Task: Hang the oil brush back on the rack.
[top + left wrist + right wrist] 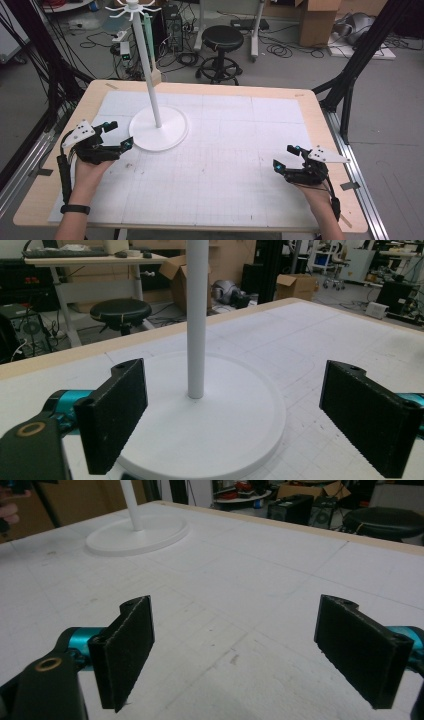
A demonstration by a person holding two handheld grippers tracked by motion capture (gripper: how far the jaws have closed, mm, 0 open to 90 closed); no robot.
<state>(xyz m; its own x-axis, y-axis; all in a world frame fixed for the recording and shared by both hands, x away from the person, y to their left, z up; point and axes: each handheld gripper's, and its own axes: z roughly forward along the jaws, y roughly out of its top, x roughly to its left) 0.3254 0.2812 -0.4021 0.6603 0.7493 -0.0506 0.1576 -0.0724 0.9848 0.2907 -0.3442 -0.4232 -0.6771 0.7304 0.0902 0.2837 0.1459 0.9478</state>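
Note:
A white stand point(158, 131) with a round base and a tall pole stands left of the table's middle; small hooks branch from its top point(132, 8). My left gripper point(118, 134) is open at the left, just beside the base, nothing between its jaws. In the left gripper view the pole point(196, 320) and base point(215, 425) lie straight ahead between the wide-apart jaws, gripper point(240, 420). My right gripper point(284, 156) is open at the right near the front edge, over bare mat. In the right gripper view, that gripper point(255, 655) is empty and the stand point(135, 534) sits far off.
A white gridded mat point(225, 150) covers the wooden table point(320, 107). Behind the table are a black stool point(222, 40), cardboard boxes point(320, 20) and cables on the floor. Black frame legs point(350, 85) stand at the right and left.

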